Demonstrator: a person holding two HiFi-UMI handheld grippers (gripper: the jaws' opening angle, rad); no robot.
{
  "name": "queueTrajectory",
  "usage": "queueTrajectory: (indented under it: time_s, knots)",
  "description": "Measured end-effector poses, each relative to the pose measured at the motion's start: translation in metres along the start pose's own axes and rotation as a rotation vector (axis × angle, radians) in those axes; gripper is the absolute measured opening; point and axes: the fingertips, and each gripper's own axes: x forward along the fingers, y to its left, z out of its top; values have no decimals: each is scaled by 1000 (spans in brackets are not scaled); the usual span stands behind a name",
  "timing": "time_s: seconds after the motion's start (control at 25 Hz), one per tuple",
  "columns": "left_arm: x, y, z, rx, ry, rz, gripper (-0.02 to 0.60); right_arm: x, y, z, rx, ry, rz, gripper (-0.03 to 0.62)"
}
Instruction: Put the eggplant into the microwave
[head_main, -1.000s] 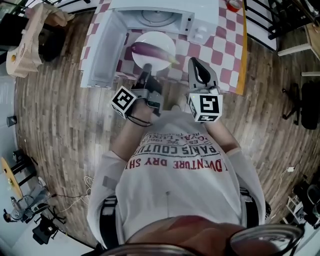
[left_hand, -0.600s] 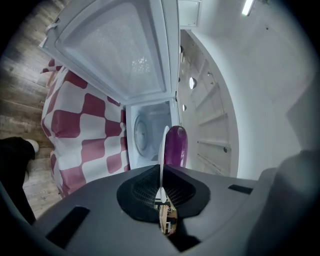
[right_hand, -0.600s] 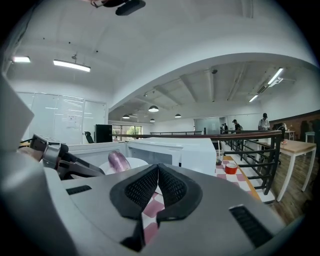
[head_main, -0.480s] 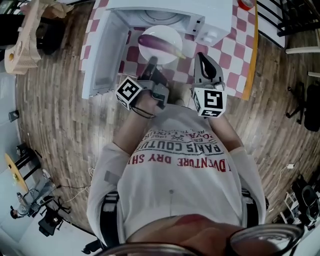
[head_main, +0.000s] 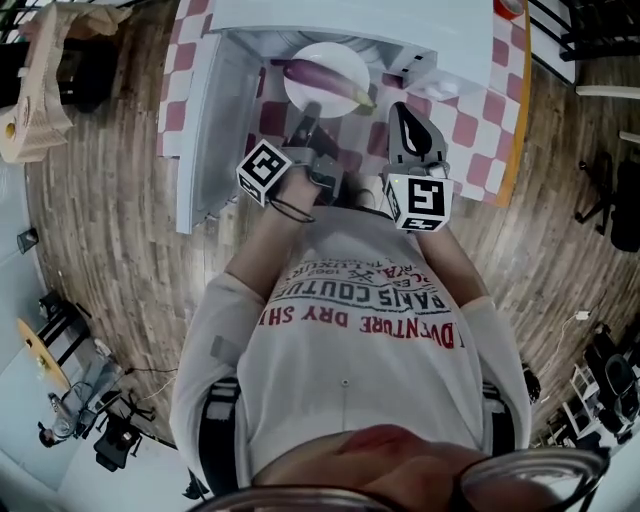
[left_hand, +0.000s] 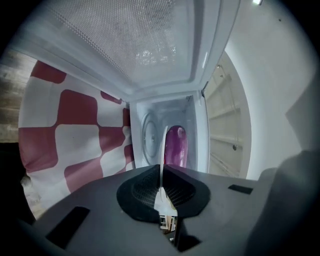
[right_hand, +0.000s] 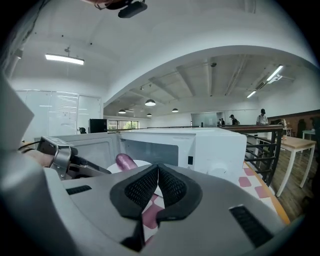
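Observation:
A purple eggplant (head_main: 322, 76) lies on a white plate (head_main: 338, 52) at the mouth of the white microwave (head_main: 300, 15). The microwave's door (head_main: 205, 120) hangs open to the left. My left gripper (head_main: 308, 110) is shut on the plate's near rim. In the left gripper view the plate (left_hand: 163, 150) shows edge-on between the jaws (left_hand: 161, 182), with the eggplant (left_hand: 176, 145) beyond it and the door's mesh (left_hand: 135, 45) above. My right gripper (head_main: 405, 125) hovers just right of the plate, shut and empty (right_hand: 157, 182). Past its jaws I see the eggplant (right_hand: 125, 161) and the microwave (right_hand: 200, 145).
The microwave stands on a table with a red-and-white checked cloth (head_main: 470, 100), whose right edge (head_main: 518, 100) borders a wooden floor. A red object (head_main: 508, 5) sits at the far right corner. A black railing (right_hand: 260, 155) runs beyond the table on the right.
Both grippers have moved forward toward the microwave. The plate with the eggplant has travelled with the left gripper up to the open cavity.

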Motion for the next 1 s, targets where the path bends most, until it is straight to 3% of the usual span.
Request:
queueTrajectory:
  time_s: [0.2, 0.48, 1.0]
  knots:
    - [27, 17, 12, -35, 13, 28, 34, 23, 1, -16, -17, 32, -7, 26]
    - [62, 37, 33, -20, 0, 75, 34, 53, 1, -29, -30, 50, -11, 26]
    - [92, 49, 45, -40, 6, 132, 34, 65, 11, -43, -49, 97, 14, 26]
